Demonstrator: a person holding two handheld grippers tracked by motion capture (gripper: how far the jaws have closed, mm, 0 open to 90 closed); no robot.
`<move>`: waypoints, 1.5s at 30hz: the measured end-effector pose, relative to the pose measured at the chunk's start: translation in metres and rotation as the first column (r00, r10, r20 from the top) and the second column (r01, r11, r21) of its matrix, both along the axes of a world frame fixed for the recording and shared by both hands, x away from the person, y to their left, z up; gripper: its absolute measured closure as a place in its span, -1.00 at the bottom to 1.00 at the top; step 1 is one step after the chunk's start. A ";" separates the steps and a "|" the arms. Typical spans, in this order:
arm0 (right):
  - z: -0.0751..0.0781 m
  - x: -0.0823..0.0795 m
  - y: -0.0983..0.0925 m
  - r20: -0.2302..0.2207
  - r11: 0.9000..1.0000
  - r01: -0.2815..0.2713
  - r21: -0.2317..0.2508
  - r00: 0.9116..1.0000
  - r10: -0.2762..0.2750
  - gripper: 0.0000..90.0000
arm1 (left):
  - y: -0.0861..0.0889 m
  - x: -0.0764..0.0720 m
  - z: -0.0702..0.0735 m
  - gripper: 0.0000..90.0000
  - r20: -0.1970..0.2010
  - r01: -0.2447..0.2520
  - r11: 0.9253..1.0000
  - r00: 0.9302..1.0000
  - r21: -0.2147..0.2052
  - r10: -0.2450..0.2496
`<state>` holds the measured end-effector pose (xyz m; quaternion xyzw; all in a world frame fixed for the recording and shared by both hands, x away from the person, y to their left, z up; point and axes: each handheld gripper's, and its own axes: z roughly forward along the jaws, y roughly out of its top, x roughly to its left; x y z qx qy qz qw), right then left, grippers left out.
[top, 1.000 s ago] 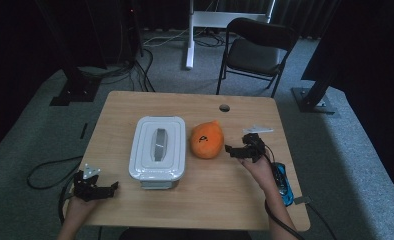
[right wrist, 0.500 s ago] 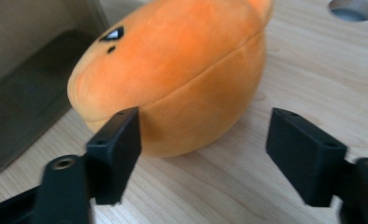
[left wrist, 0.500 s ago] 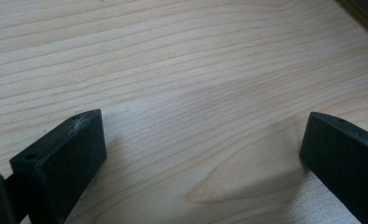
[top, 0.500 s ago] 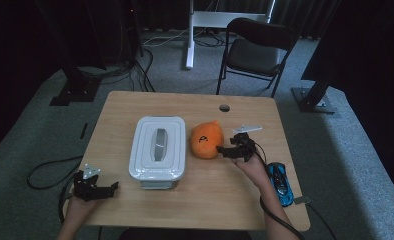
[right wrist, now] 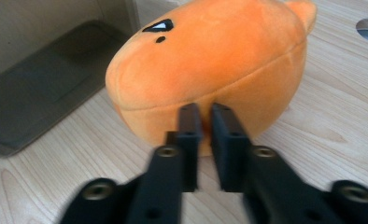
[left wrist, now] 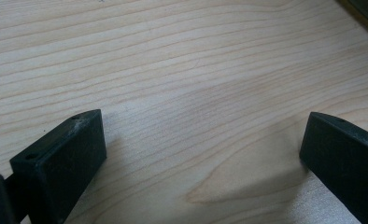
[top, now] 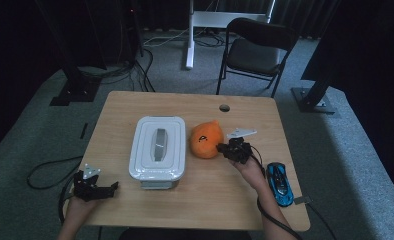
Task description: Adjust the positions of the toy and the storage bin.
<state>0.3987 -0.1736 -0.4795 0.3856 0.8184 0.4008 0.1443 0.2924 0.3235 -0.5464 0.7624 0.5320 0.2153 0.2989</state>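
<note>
Two grippers are at work over the pale wooden tabletop [top: 205, 210], and the one that matters is the right gripper [right wrist: 205, 116], whose black jaws have just been closing and now pinch a small fold of fabric low on the side of the round orange plush toy [right wrist: 210, 74]. Only a narrow slit stays between the jaws, filled by the pinched fabric. The toy lies near the middle of the tabletop, just beside the white lidded plastic box [top: 157, 152] and apart from the small blue toy car [top: 279, 183] near the right edge.

The plush looks light, soft and easily squashed, so it will likely sag or swing when lifted by a fold of its cover. A seam or a deeper bite into the stuffing would probably hold more surely than loose surface fabric, which could slip out.

The left gripper [left wrist: 201, 154] rests near the front left corner, its jaws spread wide over bare wood and holding nothing.
</note>
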 end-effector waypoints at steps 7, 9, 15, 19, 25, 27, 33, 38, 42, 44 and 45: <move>0.000 -0.010 0.005 -0.008 0.999 -0.039 -0.001 0.999 0.039 1.00 | 0.000 0.000 0.000 -0.98 0.000 -0.001 1.000 1.000 0.000 0.001; 0.000 -0.010 0.008 -0.009 0.999 -0.033 -0.018 0.999 0.033 1.00 | 0.000 0.000 0.000 -0.98 0.000 0.000 1.000 1.000 0.000 0.000; 0.002 -0.003 -0.003 -0.024 0.999 0.043 0.014 0.999 -0.042 0.29 | 0.000 0.000 0.000 -0.98 0.000 0.000 1.000 1.000 0.000 0.000; 0.001 0.005 -0.010 -0.050 0.998 0.058 0.014 0.997 -0.057 0.21 | 0.000 0.000 0.000 -0.98 0.000 0.000 1.000 1.000 0.000 0.000; -0.004 0.013 -0.005 -0.070 1.000 0.007 0.022 0.998 -0.005 0.33 | 0.000 0.000 0.000 -0.98 0.000 0.000 1.000 1.000 0.000 0.000; -0.004 0.012 -0.002 -0.065 1.000 -0.002 0.021 0.998 0.004 0.45 | 0.000 0.000 0.000 -0.98 0.000 0.000 1.000 1.000 0.000 0.000; -0.004 0.008 0.003 -0.044 1.000 -0.010 -0.009 0.999 0.010 0.98 | 0.000 0.000 0.000 -0.98 0.000 0.000 1.000 1.000 0.000 0.000; -0.005 0.004 -0.001 -0.052 1.000 -0.009 0.009 0.999 0.009 1.00 | 0.000 0.000 0.000 -0.98 0.000 0.000 1.000 1.000 0.000 0.000; -0.005 -0.003 -0.003 -0.063 0.999 -0.037 0.025 0.997 0.039 1.00 | 0.000 0.000 0.000 -0.98 0.000 0.000 1.000 1.000 0.000 0.000; -0.006 -0.008 -0.001 -0.073 0.998 -0.059 0.030 0.995 0.061 1.00 | 0.000 0.000 0.000 -0.98 0.000 0.000 1.000 1.000 0.000 0.000; -0.006 -0.010 0.000 -0.079 0.997 -0.069 0.033 0.994 0.071 1.00 | 0.000 0.000 0.000 -0.98 0.000 0.000 1.000 1.000 0.000 0.000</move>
